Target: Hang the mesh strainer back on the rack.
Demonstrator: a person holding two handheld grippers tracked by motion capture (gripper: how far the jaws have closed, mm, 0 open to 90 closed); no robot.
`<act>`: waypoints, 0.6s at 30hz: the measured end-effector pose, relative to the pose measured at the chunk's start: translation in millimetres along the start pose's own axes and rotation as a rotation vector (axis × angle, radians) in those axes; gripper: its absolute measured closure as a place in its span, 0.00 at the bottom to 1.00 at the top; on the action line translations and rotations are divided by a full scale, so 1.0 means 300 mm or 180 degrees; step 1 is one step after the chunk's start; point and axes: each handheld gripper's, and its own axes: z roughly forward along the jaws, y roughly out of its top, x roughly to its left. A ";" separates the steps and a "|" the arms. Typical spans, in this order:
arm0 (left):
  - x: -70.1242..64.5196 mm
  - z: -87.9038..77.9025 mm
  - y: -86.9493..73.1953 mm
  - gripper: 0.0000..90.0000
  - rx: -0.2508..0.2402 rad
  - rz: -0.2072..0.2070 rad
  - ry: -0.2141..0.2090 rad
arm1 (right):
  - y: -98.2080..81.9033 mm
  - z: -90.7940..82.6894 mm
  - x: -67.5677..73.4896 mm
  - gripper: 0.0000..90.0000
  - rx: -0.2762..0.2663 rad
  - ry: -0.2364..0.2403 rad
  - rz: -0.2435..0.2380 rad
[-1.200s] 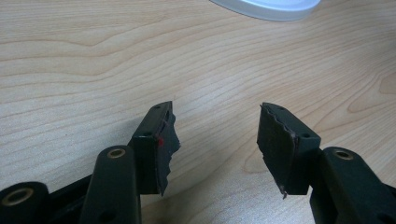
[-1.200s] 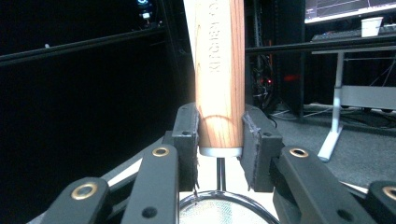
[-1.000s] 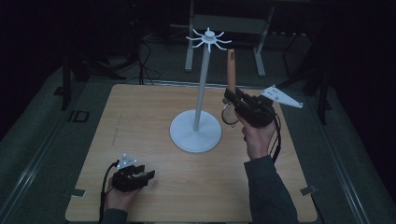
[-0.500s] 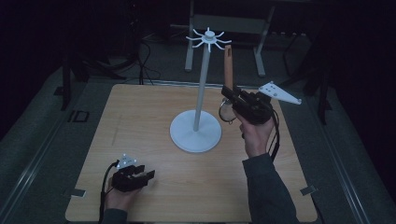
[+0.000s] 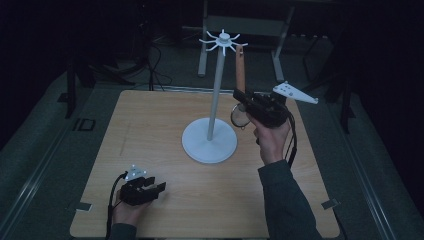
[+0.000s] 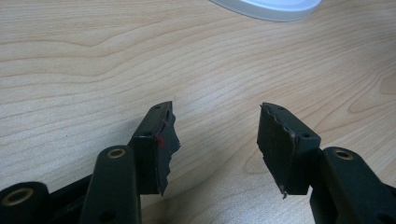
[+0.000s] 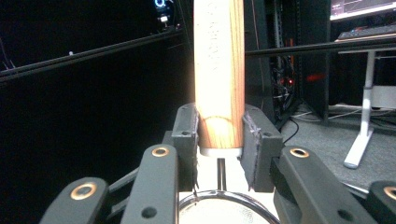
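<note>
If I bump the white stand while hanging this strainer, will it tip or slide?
The white stand looks fairly tip-resistant: its round base is wide and flat on the table. Still, the thin pole is tall, so a knock near the hooks has leverage and could rock it. The smooth base might slide on the wood. The right claw holds the strainer close beside the pole.

A pale wooden counter (image 5: 150,130) stands on a grey floor (image 5: 45,150). Small grey tabs sit at its near corners, one to the left (image 5: 82,206) and one to the right (image 5: 327,204). A dark label (image 5: 82,124) lies on the floor just beside the left edge. Behind the far edge, black cables (image 5: 155,65) trail past a metal frame (image 5: 202,50). The right gripper view shows a lit screen (image 7: 359,7) above a white desk leg (image 7: 362,135).
</note>
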 end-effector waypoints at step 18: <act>-0.002 0.003 0.001 0.51 0.0002 0.0005 -0.0007 | 0.005 0.036 -0.010 0.75 0.0160 0.0033 0.0040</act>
